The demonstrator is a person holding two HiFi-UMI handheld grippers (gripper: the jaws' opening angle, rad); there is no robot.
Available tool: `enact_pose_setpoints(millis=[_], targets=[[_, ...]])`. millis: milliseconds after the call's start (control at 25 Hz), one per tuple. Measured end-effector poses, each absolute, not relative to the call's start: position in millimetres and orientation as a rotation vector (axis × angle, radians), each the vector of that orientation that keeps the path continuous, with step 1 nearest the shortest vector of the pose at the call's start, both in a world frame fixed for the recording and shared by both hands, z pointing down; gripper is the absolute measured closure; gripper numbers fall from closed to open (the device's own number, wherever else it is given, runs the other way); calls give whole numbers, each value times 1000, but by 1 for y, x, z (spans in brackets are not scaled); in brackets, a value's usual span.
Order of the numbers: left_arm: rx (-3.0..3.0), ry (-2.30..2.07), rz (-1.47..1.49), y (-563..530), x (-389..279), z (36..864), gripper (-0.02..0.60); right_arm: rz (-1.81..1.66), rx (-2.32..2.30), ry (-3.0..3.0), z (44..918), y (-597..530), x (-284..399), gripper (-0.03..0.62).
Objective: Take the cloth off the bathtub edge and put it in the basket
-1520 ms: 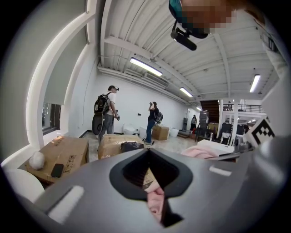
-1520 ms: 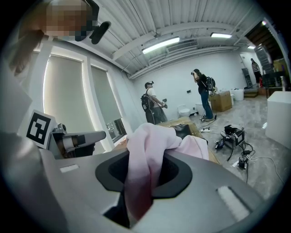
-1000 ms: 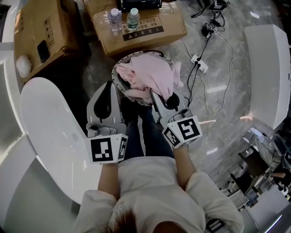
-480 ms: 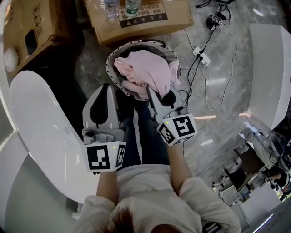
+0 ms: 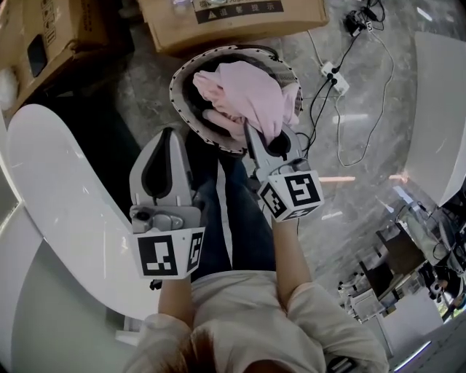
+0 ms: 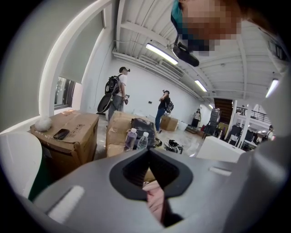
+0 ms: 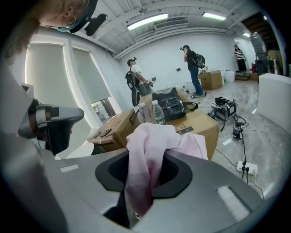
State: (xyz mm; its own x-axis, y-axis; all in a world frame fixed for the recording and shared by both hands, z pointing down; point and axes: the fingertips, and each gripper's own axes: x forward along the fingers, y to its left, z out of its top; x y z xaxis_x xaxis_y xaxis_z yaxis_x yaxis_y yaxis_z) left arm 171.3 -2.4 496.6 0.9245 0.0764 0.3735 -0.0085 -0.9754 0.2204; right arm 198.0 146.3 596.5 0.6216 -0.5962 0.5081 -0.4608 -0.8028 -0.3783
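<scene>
A pink cloth [image 5: 247,98] lies bunched in the round dark basket [image 5: 182,73] on the floor ahead. My right gripper [image 5: 253,135] reaches over the basket's near rim and is shut on a fold of the cloth. In the right gripper view the cloth [image 7: 150,136] rises out of the right gripper [image 7: 145,157]. My left gripper [image 5: 172,132] hangs beside the basket's left rim, shut, with nothing in it. In the left gripper view a bit of pink cloth [image 6: 155,200] shows through the gap below the left gripper [image 6: 148,152]. The white bathtub edge [image 5: 58,189] curves along the left.
Cardboard boxes [image 5: 233,22] stand behind the basket, with bottles and a black bag on top [image 7: 168,104]. A power strip and cables [image 5: 335,76] lie on the marble floor to the right, near a white unit [image 5: 437,109]. People stand far back in the room.
Both grippers have sunk lower. The right one keeps its hold on the pink cloth, whose bulk stays in the basket.
</scene>
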Motion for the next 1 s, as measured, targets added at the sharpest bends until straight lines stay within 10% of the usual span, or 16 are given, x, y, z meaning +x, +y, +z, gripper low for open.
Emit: enact_pose_setpoints(millis=[1000], targets=[[2823, 59, 695, 3, 151, 547, 532, -1265, -2621, 755, 765, 164, 188, 493]])
